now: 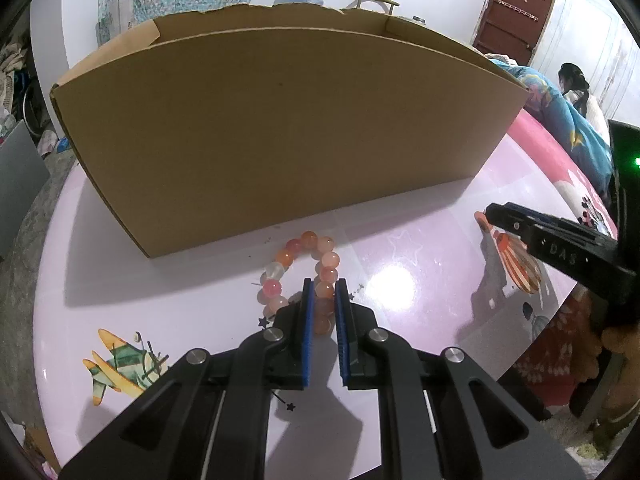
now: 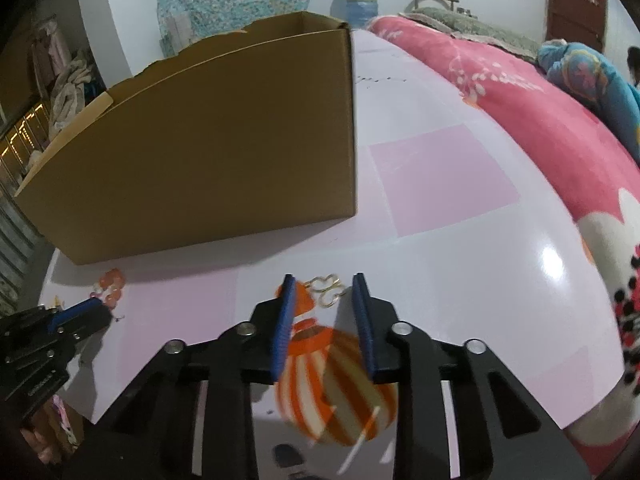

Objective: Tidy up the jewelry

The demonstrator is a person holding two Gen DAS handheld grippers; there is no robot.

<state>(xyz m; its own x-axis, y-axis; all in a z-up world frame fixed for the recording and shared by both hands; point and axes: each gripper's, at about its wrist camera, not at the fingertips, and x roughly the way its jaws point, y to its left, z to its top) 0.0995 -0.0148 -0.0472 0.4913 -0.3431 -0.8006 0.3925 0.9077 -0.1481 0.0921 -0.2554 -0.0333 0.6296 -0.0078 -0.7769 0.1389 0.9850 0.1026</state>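
Glossy peach and orange beads, round and translucent, strung into a bracelet (image 1: 304,276) lying flat on the pale pink bench (image 1: 420,248), loop stretching from the left gripper (image 1: 323,286) toward the plain brown cardboard box (image 1: 280,132). Near side of the loop pinched in narrow jaws. Thin gold wire earrings (image 2: 328,290), looped, flat between the right gripper (image 2: 325,280) jaws, partly open, not touching.

The bead bracelet (image 1: 304,276) mixes orange, pink and milky white; the cardboard box (image 1: 280,132) is plain brown; the table (image 2: 460,240) shows pale lilac and pink squares with an orange-and-white striped balloon print (image 2: 336,384); the small clasp (image 2: 328,290) is gold.
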